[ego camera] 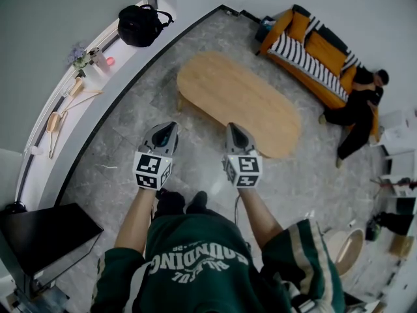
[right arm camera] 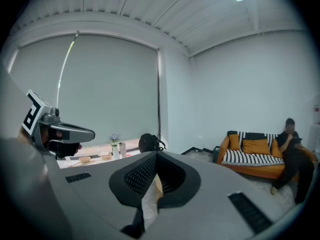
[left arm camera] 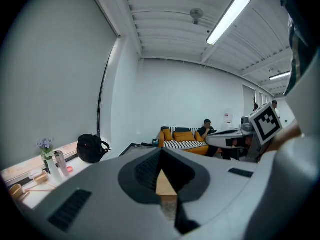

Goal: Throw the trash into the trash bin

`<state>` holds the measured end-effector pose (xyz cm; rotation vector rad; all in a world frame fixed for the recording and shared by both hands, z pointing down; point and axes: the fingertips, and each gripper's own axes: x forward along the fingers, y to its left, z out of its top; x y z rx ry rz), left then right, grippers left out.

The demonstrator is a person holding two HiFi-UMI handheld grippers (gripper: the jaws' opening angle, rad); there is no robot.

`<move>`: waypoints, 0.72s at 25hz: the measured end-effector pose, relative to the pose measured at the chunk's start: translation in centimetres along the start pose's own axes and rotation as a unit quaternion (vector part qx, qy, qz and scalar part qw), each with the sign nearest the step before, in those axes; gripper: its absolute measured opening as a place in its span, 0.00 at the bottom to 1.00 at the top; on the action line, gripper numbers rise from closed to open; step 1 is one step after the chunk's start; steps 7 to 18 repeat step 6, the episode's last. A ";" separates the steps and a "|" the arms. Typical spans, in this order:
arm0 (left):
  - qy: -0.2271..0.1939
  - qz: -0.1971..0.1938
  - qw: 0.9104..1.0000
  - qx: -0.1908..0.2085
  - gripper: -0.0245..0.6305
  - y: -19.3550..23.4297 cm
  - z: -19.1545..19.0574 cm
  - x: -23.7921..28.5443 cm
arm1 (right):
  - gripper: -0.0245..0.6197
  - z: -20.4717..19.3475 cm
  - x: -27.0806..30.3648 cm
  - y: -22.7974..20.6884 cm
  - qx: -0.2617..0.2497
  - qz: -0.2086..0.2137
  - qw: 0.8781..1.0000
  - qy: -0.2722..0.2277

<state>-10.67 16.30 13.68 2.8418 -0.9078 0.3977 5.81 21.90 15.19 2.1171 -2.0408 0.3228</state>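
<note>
While left tongs (ego camera: 172,128) hover, table (ego camera: 241,100) edge near.

Light: bright, even, cool white. Source: ceiling strip lamp (left arm camera: 227,19), slightly blown out. Shadows: soft, pale, along the table (ego camera: 238,103) edge. Distortion: heavy fisheye in all views, straight lines bowed, corners black. Focus: near foreground soft in both gripper views; room beyond sharper.

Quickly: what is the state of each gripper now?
The left gripper is closed, holding nothing.
The right gripper is closed, holding nothing.
</note>
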 end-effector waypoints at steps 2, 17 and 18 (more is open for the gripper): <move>0.001 0.000 1.000 -0.002 0.04 -0.3 -0.2 0.0 | 0.04 -0.1 -0.2 -0.1 0.001 0.001 1.000 0.001; 0.007 0.002 1.000 -0.009 0.04 -1.2 -1.0 -0.1 | 0.04 -0.8 -1.1 -0.4 0.003 0.003 1.000 0.006; 0.007 0.002 1.000 -0.009 0.04 -1.2 -1.0 -0.1 | 0.04 -0.8 -1.1 -0.4 0.003 0.003 1.000 0.006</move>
